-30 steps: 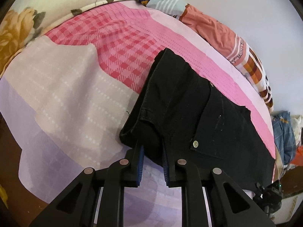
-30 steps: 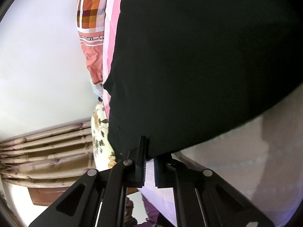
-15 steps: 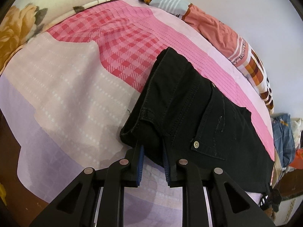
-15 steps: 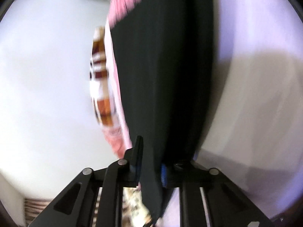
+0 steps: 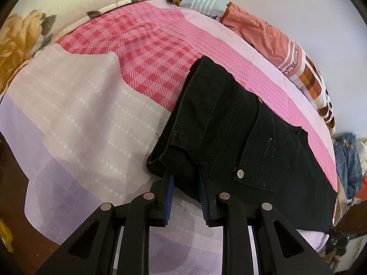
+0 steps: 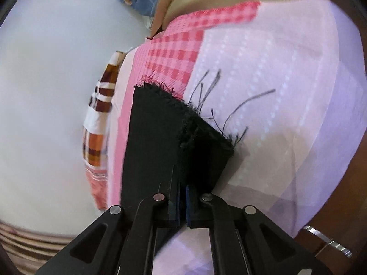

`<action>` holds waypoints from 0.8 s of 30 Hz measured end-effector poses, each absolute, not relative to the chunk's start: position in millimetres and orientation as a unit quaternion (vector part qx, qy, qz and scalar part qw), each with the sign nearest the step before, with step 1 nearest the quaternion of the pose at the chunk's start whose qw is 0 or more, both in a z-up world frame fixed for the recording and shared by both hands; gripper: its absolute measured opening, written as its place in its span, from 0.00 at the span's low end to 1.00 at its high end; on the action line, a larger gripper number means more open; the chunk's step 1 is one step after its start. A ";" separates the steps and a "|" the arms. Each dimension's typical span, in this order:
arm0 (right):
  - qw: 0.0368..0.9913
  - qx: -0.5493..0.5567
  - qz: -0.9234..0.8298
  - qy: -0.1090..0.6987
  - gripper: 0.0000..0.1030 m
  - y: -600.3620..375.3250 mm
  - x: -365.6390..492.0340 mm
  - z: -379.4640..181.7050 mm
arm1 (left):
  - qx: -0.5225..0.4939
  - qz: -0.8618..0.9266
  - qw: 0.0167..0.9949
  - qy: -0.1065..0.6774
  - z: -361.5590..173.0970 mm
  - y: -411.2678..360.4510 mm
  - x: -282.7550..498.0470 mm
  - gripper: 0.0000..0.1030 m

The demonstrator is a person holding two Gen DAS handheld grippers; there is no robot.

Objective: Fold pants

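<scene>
Black pants [image 5: 240, 137] lie across the pink and lilac bedsheet [image 5: 91, 114], waist toward me, with a brass rivet showing on the pocket. My left gripper [image 5: 185, 183] is shut on the folded waistband corner, which fills the narrow gap between its blue pads. In the right wrist view the pants' leg end [image 6: 156, 137] rises from my right gripper [image 6: 182, 183], which is shut on the black cloth just below the frayed hem [image 6: 174, 100]. Loose threads stick out from the hem over the sheet.
A floral pillow [image 5: 45, 11] sits at the head of the bed. An orange and plaid blanket [image 5: 263, 32] lies bunched along the wall side. Blue clothes [image 5: 348, 155] are heaped past the bed's end. The brown bed frame [image 6: 339, 206] borders the sheet.
The right gripper swung sideways along the pants, from a wide stretch of black cloth to the frayed leg end. The left gripper stayed put on the waistband.
</scene>
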State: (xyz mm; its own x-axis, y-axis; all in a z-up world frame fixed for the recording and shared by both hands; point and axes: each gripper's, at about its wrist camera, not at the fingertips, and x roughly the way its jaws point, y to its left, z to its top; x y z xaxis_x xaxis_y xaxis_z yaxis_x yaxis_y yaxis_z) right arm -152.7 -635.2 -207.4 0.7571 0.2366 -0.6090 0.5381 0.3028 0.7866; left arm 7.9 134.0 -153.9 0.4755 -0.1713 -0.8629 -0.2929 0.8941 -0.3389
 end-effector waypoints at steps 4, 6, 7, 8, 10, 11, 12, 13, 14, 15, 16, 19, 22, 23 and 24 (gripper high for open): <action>0.726 0.598 -0.096 0.326 0.02 -639.7 -151.5 -214.6 | -0.226 0.036 0.829 0.511 -153.9 133.3 7.9 0.24; 0.711 0.624 -0.088 0.312 0.00 -641.9 -158.1 -221.5 | -0.226 0.035 0.829 0.510 -153.7 132.8 7.1 0.24; 0.709 0.629 -0.086 0.308 0.00 -641.5 -157.4 -222.2 | -0.228 0.035 0.829 0.509 -153.9 133.4 6.6 0.24; 0.709 0.629 -0.087 0.306 0.00 -640.8 -158.4 -221.9 | -0.230 0.034 0.829 0.509 -154.3 134.1 6.3 0.24; 0.706 0.634 -0.089 0.302 0.00 -639.7 -158.7 -221.6 | -0.234 0.033 0.829 0.508 -154.9 134.6 6.1 0.24; 0.699 0.645 -0.090 0.295 0.00 -641.0 -162.0 -223.1 | -0.234 0.033 0.829 0.508 -155.0 134.7 6.2 0.24; 0.693 0.653 -0.091 0.290 0.00 -643.2 -165.7 -225.1 | -0.235 0.032 0.828 0.507 -155.2 134.7 6.6 0.24; 0.688 0.660 -0.093 0.286 0.00 -645.3 -168.8 -226.7 | -0.237 0.031 0.828 0.507 -155.4 135.1 7.0 0.24; 0.687 0.660 -0.100 0.286 0.00 -646.3 -171.0 -225.2 | -0.239 0.030 0.828 0.507 -155.6 135.5 7.1 0.24; 0.694 0.647 -0.113 0.296 0.00 -646.0 -170.6 -219.2 | -0.241 0.029 0.828 0.506 -155.7 135.4 6.9 0.24; 0.705 0.623 -0.138 0.309 0.01 -644.5 -169.2 -208.5 | -0.240 0.028 0.828 0.506 -155.5 135.6 7.2 0.24; 0.725 0.563 -0.231 0.322 0.14 -640.5 -170.3 -168.7 | -0.239 0.026 0.829 0.504 -155.3 135.7 7.1 0.25; 0.794 0.493 -0.189 0.300 0.14 -619.1 -138.4 -112.9 | -0.240 0.022 0.833 0.499 -156.4 136.4 5.8 0.25; 0.823 0.465 -0.128 0.299 0.14 -598.6 -112.9 -91.3 | -0.241 0.021 0.833 0.497 -157.0 136.6 5.5 0.26; 0.842 0.438 -0.062 0.310 0.16 -575.1 -86.3 -76.3 | -0.243 0.020 0.833 0.496 -157.2 137.1 5.6 0.26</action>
State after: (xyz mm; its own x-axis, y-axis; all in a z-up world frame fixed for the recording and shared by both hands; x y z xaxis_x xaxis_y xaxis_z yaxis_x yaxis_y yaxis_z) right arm -86.3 -575.1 -76.3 0.8005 0.1659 -0.5759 0.3759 0.6094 0.6981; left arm 5.6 137.1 -157.2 0.5070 -0.2084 -0.8364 -0.2745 0.8808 -0.3858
